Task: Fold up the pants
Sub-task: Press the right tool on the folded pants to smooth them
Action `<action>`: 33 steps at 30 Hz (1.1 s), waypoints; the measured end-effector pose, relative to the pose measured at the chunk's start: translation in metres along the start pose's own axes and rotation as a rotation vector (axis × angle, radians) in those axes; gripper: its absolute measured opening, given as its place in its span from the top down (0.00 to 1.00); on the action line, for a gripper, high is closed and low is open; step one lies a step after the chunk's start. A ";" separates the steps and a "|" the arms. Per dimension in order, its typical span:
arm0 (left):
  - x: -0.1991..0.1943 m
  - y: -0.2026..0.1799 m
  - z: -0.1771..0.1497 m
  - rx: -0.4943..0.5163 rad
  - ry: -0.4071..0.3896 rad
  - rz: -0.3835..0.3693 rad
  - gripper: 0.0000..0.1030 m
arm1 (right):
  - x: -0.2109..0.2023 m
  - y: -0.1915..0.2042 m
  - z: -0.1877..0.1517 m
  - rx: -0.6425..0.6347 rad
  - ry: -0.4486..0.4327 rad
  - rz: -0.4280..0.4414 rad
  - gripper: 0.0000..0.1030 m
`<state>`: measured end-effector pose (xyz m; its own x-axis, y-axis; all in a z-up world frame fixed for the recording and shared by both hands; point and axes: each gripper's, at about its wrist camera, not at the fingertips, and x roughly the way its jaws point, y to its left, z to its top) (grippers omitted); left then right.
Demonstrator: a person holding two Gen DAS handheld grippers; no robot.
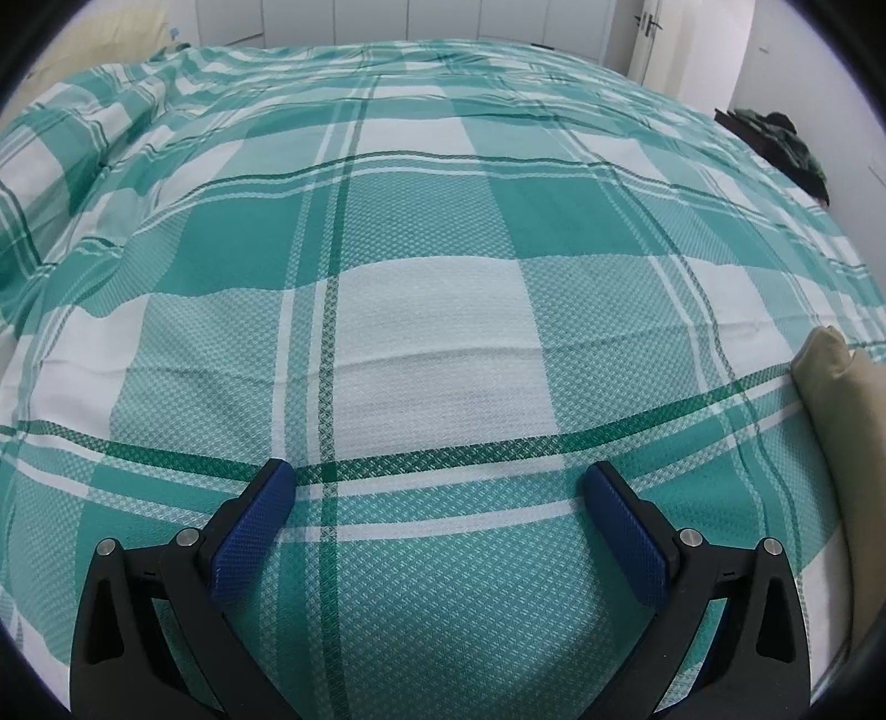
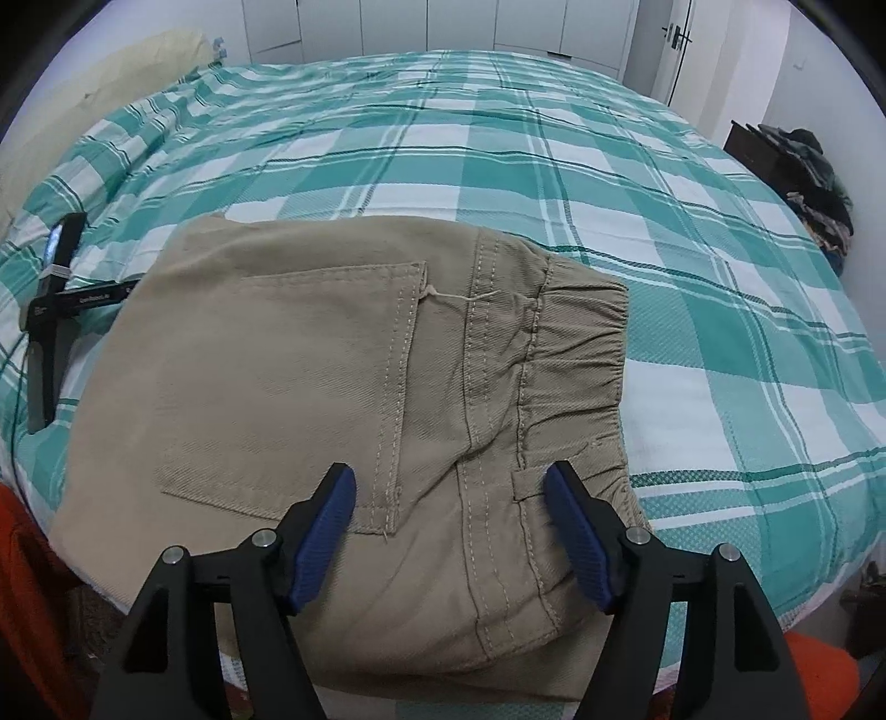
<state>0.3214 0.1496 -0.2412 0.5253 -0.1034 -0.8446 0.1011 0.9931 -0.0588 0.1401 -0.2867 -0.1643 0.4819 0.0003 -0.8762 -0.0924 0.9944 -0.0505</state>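
Tan pants (image 2: 343, 387) lie folded into a compact rectangle on the green plaid bedspread (image 2: 720, 332), back pocket up, elastic waistband to the right. My right gripper (image 2: 449, 487) is open and empty, hovering over the near part of the pants with blue pads (image 2: 326, 531) apart. My left gripper (image 1: 437, 482) is open and empty over bare bedspread (image 1: 432, 310). Only a tan corner of the pants (image 1: 841, 421) shows at the right edge of the left wrist view. The other gripper's black body (image 2: 52, 299) shows left of the pants.
A cream pillow (image 2: 111, 72) lies at the bed's far left. Dark clothes on a dark stand (image 2: 803, 166) sit beyond the bed's right side. White closet doors and a door (image 2: 675, 39) are behind. Something orange (image 2: 27, 581) is at the lower left.
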 end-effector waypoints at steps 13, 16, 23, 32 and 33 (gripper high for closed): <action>-0.001 0.000 0.000 -0.001 0.000 0.000 0.00 | 0.009 0.007 0.008 0.012 0.039 -0.084 0.24; -0.001 0.000 0.000 0.000 0.000 0.000 0.00 | 0.009 0.006 0.008 0.010 0.035 -0.080 0.24; -0.001 0.000 0.000 -0.001 0.000 0.001 0.00 | 0.007 0.005 0.002 0.018 -0.010 -0.066 0.23; -0.001 0.000 0.000 -0.001 0.000 0.001 0.00 | 0.006 0.000 -0.003 0.012 -0.063 -0.024 0.23; -0.001 0.000 0.000 -0.001 0.000 0.001 0.00 | 0.005 0.000 -0.003 0.013 -0.068 -0.021 0.23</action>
<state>0.3209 0.1495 -0.2409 0.5254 -0.1025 -0.8447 0.0999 0.9933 -0.0584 0.1400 -0.2874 -0.1704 0.5415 -0.0142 -0.8406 -0.0706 0.9956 -0.0622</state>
